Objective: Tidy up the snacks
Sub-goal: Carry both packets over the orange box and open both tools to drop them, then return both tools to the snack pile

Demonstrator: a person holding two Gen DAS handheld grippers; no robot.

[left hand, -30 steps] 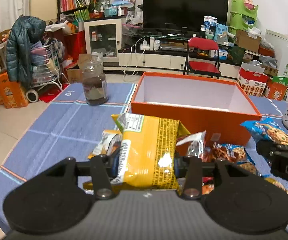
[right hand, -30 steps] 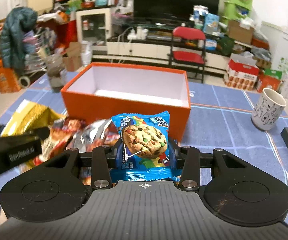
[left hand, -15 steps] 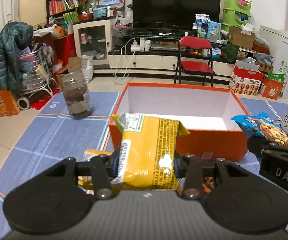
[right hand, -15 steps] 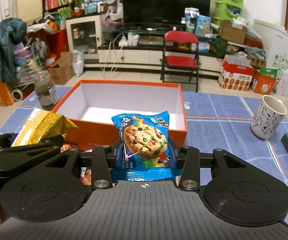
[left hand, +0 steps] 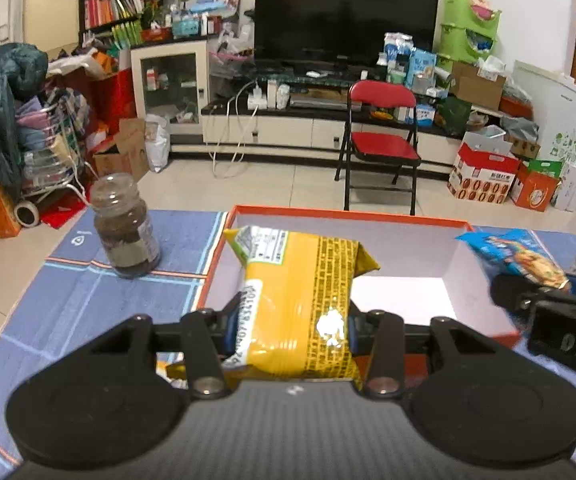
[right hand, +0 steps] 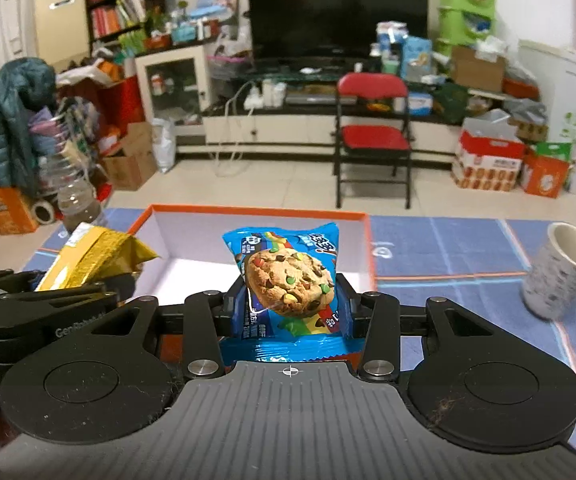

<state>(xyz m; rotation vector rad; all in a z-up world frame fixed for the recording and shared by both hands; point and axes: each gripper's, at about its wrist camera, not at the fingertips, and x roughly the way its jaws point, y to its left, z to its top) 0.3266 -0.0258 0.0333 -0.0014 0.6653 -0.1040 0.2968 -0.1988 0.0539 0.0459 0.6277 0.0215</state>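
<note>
Left gripper (left hand: 290, 326) pinches a yellow foil snack packet (left hand: 300, 304), right gripper (right hand: 288, 312) a blue cookie packet (right hand: 286, 280) (both raised); next, release into the orange cardboard box (right hand: 369, 240).

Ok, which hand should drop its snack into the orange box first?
Probably left: its tongs hold the yellow foil snack packet over the orange cardboard box; the blue cookie packet looks nearer the front edge.

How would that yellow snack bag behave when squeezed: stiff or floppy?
Probably floppy and light: the yellow snack bag puckers where the left gripper pinches it. Its top corner sticks out unsupported, so it likely weighs little. The glossy film looks slippery.
</note>
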